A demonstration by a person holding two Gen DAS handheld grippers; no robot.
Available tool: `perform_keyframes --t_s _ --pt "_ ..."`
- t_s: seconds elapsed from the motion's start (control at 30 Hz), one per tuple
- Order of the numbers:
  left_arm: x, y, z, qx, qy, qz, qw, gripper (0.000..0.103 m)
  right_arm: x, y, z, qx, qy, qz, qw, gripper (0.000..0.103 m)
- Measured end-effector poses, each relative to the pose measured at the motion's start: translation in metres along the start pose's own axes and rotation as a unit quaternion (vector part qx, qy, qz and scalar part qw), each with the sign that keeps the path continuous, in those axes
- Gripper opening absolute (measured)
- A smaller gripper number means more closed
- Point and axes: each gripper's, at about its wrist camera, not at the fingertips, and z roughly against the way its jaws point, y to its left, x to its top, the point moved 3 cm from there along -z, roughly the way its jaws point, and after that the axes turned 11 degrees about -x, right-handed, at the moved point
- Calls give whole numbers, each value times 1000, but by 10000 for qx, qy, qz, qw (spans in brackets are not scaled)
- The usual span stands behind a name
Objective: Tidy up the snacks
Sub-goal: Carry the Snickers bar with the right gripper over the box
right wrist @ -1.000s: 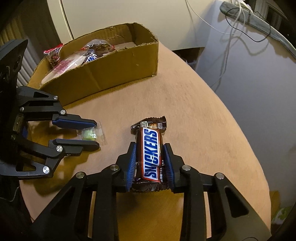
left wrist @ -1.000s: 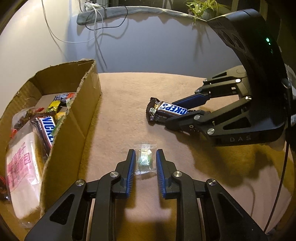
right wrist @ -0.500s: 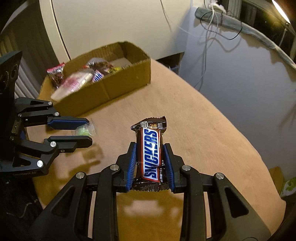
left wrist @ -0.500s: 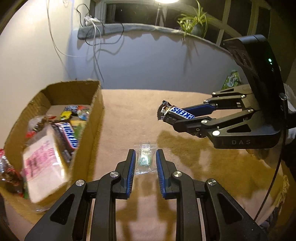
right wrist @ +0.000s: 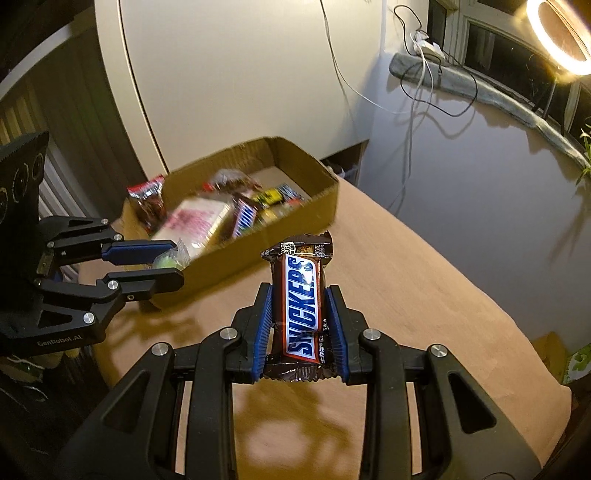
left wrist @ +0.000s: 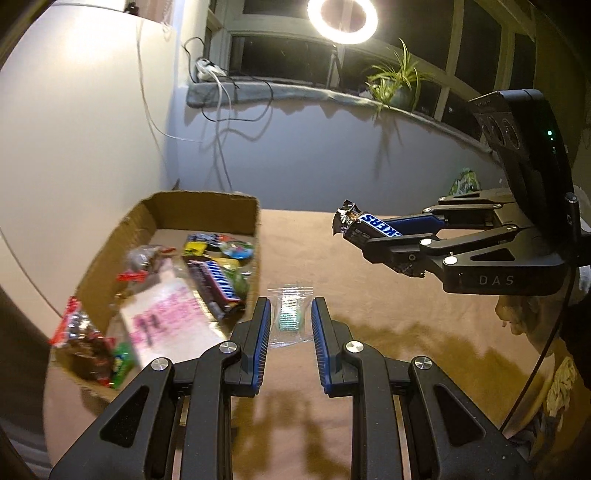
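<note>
My left gripper [left wrist: 289,308] is shut on a small green candy in a clear wrapper [left wrist: 289,314], held above the tan table. From the right wrist view the same candy [right wrist: 168,261] shows between the left gripper's fingers [right wrist: 173,265], just in front of the box's near wall. My right gripper [right wrist: 298,295] is shut on a Snickers bar [right wrist: 301,306], lifted off the table. In the left wrist view the bar [left wrist: 364,227] sticks out of the right gripper [left wrist: 360,236], to the right of the box. The open cardboard box [left wrist: 207,201] holds several snack packets.
The tan table [right wrist: 424,302] is round-edged and drops off at the right. Behind it are a pale wall, hanging cables [left wrist: 221,122], a window ledge with a plant [left wrist: 395,79] and a ring light [left wrist: 341,18]. A green packet [left wrist: 463,182] lies beyond the table.
Both grippers have risen off the table with their snacks. The box now appears closer and more from above in both views.
</note>
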Motion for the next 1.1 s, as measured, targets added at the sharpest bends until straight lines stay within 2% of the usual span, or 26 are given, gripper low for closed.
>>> perform_keyframes --t_s 0.27,0.6,1.1 --pt "2 26 22 44 -249 119 9996 21 25 28 -1 49 -130 -13 9999 30" --pt "6 56 32 63 -384 182 9991 21 53 55 -18 114 -147 -13 9998 30" --pt "17 90 25 152 -442 288 9985 21 81 66 -56 179 -38 -28 9998 30"
